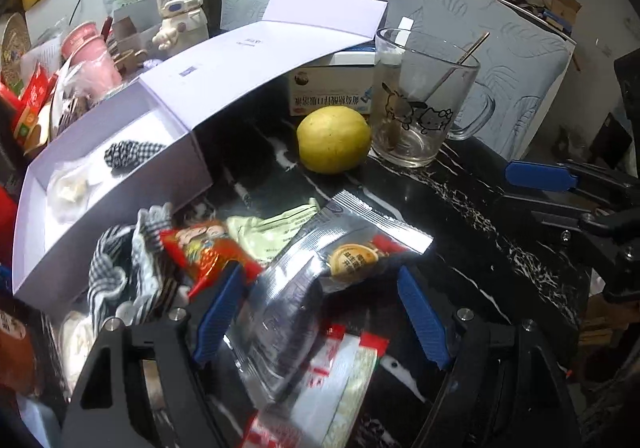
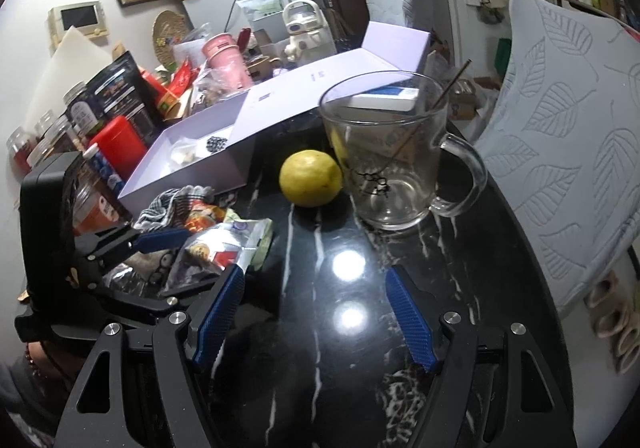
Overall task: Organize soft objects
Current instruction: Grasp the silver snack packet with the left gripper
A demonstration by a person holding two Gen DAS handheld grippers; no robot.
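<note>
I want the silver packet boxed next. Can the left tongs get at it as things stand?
Probably yes: the left tongs stand open right over the silver packet, which lies on top of the pile with nothing covering it.

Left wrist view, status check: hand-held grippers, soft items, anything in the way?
Left hand-held gripper open over silver foil packet, not gripping. Right hand-held gripper open, empty over bare tabletop. Checked cloth outside lavender box. Lemon, glass mug clear.
</note>
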